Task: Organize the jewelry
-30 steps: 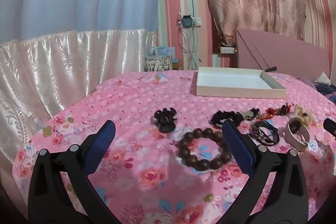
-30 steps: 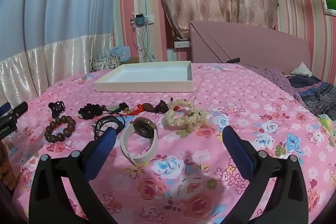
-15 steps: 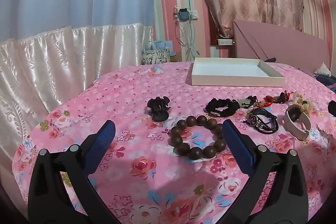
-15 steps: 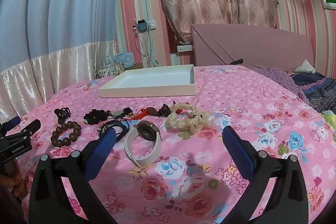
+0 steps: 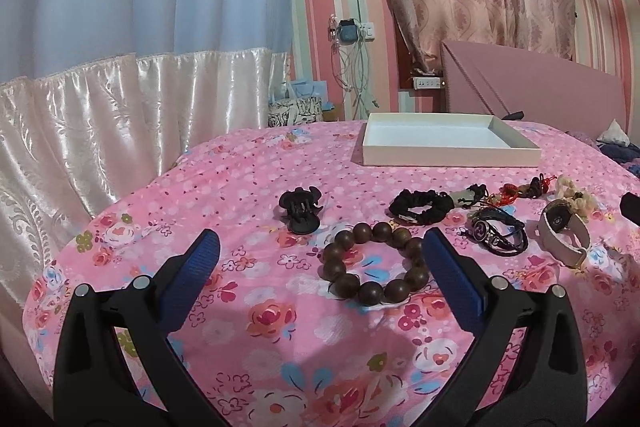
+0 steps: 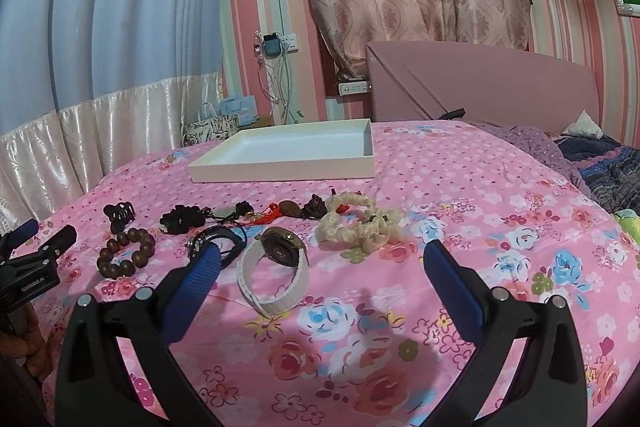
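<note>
I'm lining up my left gripper, jaws wide apart, on the brown wooden-bead bracelet lying on the pink floral bedspread. Right gripper hovering, jaws apart too, nothing held. Next, probably: close on beads, carry to the empty white shallow tray.

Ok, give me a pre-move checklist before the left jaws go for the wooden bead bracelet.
1. Left gripper open, nothing held: ok.
2. Wooden bead bracelet lies flat on the bedspread, inside the jaws' span but nearer the right-hand jaw: ok.
3. Bracelet clear of neighbours: ok. The black hair claw and black scrunchie lie apart from it.
4. White tray empty and unobstructed behind the row: ok.
5. Right gripper open and idle over the watch, away from the bracelet: ok.
6. Bracelet's elastic sound: cannot tell.
</note>
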`<move>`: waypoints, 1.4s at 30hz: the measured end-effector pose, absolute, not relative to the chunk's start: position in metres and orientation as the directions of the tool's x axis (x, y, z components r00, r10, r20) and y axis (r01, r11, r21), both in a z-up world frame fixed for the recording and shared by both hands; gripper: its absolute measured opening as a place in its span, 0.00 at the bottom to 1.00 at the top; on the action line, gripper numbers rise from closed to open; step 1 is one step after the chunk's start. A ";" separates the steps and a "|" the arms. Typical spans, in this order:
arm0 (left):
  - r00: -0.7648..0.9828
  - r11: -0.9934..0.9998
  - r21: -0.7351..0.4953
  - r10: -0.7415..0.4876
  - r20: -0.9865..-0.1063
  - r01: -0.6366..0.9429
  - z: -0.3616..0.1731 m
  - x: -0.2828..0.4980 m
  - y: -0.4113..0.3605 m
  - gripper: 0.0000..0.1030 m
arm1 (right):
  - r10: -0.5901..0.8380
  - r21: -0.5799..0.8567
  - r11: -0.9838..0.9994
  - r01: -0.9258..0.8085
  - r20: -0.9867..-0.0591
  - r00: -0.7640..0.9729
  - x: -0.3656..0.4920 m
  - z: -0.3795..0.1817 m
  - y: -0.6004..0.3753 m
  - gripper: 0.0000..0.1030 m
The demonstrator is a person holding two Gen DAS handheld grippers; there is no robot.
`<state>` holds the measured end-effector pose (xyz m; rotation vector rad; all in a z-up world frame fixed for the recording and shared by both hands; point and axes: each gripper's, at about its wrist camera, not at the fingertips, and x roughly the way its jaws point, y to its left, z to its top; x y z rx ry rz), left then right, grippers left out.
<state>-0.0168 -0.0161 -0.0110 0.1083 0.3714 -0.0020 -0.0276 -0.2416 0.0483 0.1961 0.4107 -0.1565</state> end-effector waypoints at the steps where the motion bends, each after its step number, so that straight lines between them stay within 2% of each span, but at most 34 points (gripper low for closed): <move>1: 0.932 0.994 0.105 0.021 -0.363 0.019 -0.011 -0.017 -0.016 0.97 | -0.110 0.157 0.969 0.189 -0.411 0.905 -0.028 0.048 -0.242 0.98; 13: 0.917 0.995 0.101 0.015 -0.398 0.027 -0.012 -0.010 -0.016 0.97 | -0.137 0.131 0.967 0.218 -0.454 0.880 -0.022 0.045 -0.240 0.98; 25: 0.831 0.994 0.069 -0.030 -0.556 0.082 -0.025 0.021 -0.016 0.97 | -0.133 0.051 0.980 0.193 -0.554 0.822 -0.002 0.039 -0.229 0.98; 31: 0.782 0.999 0.017 -0.013 -0.623 0.030 -0.028 0.039 -0.002 0.97 | -0.133 0.053 0.979 0.198 -0.572 0.810 0.000 0.037 -0.230 0.98; 36: 0.766 0.998 0.056 0.027 -0.642 0.012 -0.023 0.051 0.005 0.97 | -0.148 0.061 0.973 0.221 -0.573 0.806 -0.001 0.040 -0.232 0.98; 39: 0.747 0.996 0.091 0.052 -0.663 0.011 -0.026 0.059 0.004 0.97 | -0.100 0.073 0.981 0.180 -0.601 0.793 0.008 0.041 -0.233 0.98; 42: 0.747 0.994 0.093 0.021 -0.665 0.055 -0.024 0.063 -0.001 0.95 | -0.100 0.091 0.977 0.195 -0.610 0.786 0.013 0.042 -0.242 0.98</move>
